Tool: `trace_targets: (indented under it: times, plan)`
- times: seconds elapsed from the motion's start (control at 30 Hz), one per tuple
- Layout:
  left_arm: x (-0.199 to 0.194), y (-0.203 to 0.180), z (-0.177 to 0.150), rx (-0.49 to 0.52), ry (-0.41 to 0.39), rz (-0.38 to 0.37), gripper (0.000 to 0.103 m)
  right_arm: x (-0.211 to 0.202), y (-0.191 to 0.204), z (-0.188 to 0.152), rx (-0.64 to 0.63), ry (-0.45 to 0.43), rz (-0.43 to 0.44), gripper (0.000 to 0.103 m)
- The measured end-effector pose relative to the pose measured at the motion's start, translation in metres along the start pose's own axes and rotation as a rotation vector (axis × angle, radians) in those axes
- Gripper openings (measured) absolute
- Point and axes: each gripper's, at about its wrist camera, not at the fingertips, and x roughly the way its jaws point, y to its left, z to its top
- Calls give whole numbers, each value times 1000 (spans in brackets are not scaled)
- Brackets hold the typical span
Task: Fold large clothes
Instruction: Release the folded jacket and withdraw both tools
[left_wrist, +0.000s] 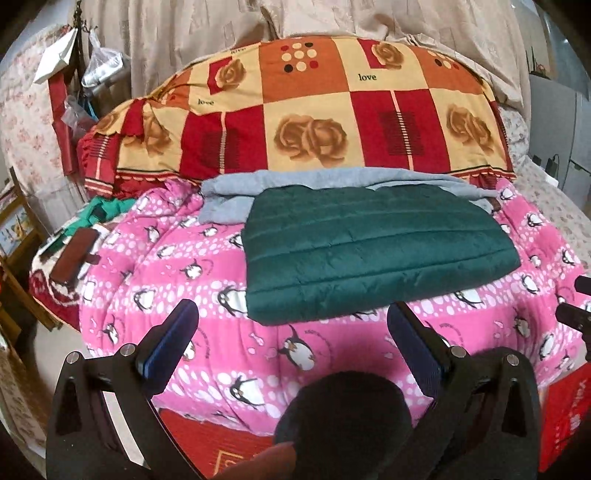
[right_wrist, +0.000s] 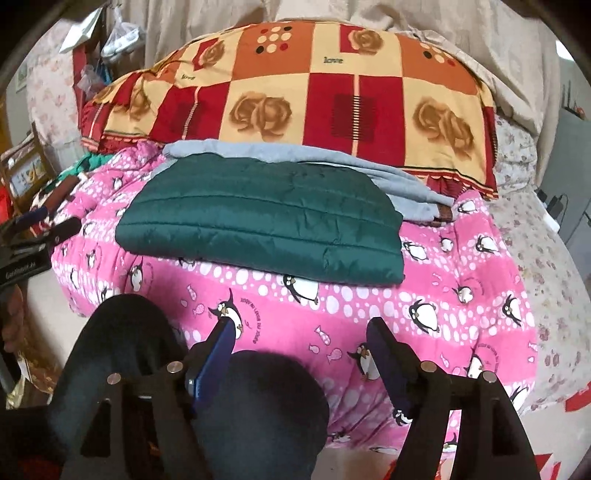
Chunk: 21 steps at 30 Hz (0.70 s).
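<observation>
A dark green quilted jacket (left_wrist: 373, 247) lies folded into a flat rectangle on a pink penguin-print blanket (left_wrist: 229, 354). It also shows in the right wrist view (right_wrist: 266, 229). A grey garment (left_wrist: 332, 181) lies folded under its far edge and shows in the right wrist view too (right_wrist: 388, 173). My left gripper (left_wrist: 291, 314) is open and empty, held back from the jacket's near edge. My right gripper (right_wrist: 301, 325) is open and empty, over the blanket (right_wrist: 406, 332) in front of the jacket. Neither gripper touches the clothes.
A red, orange and cream rose-print quilt (left_wrist: 314, 110) is piled behind the clothes. Beige curtains (left_wrist: 184, 29) hang at the back. A green cloth and a brown case (left_wrist: 75, 254) lie at the left. The person's dark-clad knee (right_wrist: 258, 406) is in the foreground.
</observation>
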Motion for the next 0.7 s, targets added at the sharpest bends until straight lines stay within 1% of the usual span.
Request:
trace_targets:
  times: [0.1, 0.27, 0.37, 0.63, 0.7]
  plan:
    - [-3, 1, 2, -22, 16, -52, 102, -1, -3, 2, 25, -9, -5, 71]
    - [-9, -5, 6, -22, 1, -94, 102, -4, -2, 5, 32, -22, -16, 71]
    - [-11, -9, 7, -12, 2, -103, 102, -4, 0, 5, 30, -29, -18, 71]
    - [-6, -6, 7, -34, 22, -143, 102, -3, 4, 5, 17, -33, -28, 71]
    - [-7, -6, 6, -37, 17, -155, 102, -2, 6, 6, 14, -32, -29, 71]
